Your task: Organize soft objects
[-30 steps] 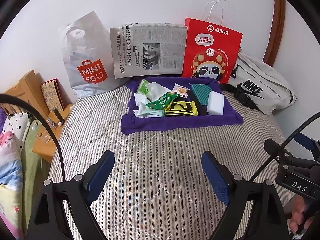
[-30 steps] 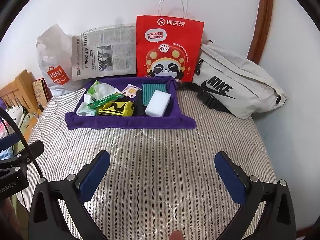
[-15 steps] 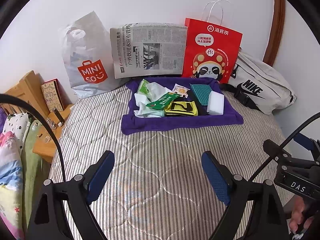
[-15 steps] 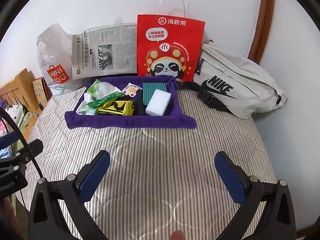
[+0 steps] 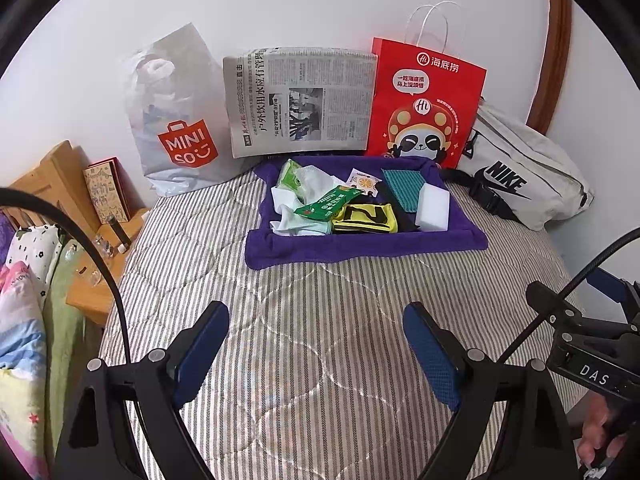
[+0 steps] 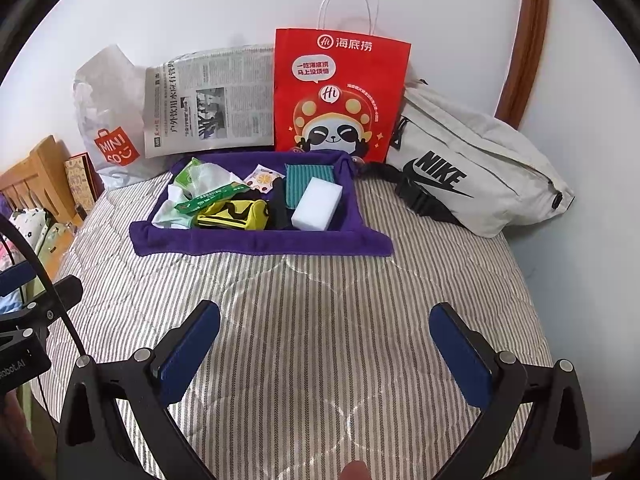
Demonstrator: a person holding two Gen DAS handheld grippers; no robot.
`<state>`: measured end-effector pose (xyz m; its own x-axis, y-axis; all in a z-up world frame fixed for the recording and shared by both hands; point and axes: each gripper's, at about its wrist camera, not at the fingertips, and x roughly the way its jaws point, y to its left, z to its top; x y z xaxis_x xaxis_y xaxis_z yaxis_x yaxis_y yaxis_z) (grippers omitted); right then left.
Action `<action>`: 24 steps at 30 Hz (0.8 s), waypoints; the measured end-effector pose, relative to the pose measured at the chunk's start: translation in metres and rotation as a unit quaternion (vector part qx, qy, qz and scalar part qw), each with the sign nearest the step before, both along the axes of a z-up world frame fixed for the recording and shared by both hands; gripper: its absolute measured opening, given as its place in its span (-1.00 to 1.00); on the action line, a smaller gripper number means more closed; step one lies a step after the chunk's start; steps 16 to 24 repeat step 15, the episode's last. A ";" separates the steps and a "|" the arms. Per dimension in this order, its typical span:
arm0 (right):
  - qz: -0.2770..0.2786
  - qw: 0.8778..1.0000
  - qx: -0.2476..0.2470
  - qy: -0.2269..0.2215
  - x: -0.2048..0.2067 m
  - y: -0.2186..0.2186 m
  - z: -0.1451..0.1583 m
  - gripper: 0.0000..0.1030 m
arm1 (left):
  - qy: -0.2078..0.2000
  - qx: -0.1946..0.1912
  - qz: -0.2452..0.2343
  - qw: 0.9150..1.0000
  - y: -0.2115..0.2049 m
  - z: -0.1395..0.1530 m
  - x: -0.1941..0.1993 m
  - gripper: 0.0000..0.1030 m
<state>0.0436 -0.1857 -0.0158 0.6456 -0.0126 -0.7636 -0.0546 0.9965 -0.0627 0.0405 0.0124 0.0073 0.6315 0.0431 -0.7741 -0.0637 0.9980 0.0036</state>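
Note:
A purple cloth tray [image 5: 360,246] [image 6: 260,245] sits at the far side of the striped bed. It holds a white sponge block [image 5: 433,208] [image 6: 317,206], a teal ribbed cloth [image 5: 402,188] [image 6: 306,180], a yellow-and-black pouch [image 5: 366,218] [image 6: 232,213], a green packet [image 5: 326,205] [image 6: 210,198], white cloth [image 5: 292,220] and a small orange-print sachet [image 5: 362,180]. My left gripper [image 5: 316,332] hangs open over bare bedding, well short of the tray. My right gripper [image 6: 326,338] is open too, equally far back, with nothing between its fingers.
Against the white wall stand a Miniso plastic bag [image 5: 172,120], a newspaper [image 5: 300,100], a red panda paper bag [image 5: 424,108] and a white Nike bag [image 5: 520,176]. A wooden headboard and shelf [image 5: 52,184] with a book lie left. The right-hand gripper's body [image 5: 580,340] shows in the left view.

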 end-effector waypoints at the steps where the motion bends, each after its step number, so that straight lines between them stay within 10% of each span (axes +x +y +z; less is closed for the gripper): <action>1: 0.000 1.000 0.000 0.000 0.000 0.000 0.000 1.00 | 0.000 0.001 -0.002 1.000 0.000 0.000 0.000 0.71; 24: 0.005 1.000 0.004 -0.002 -0.001 0.000 0.001 1.00 | -0.006 -0.001 -0.002 1.000 0.007 0.001 -0.002 0.72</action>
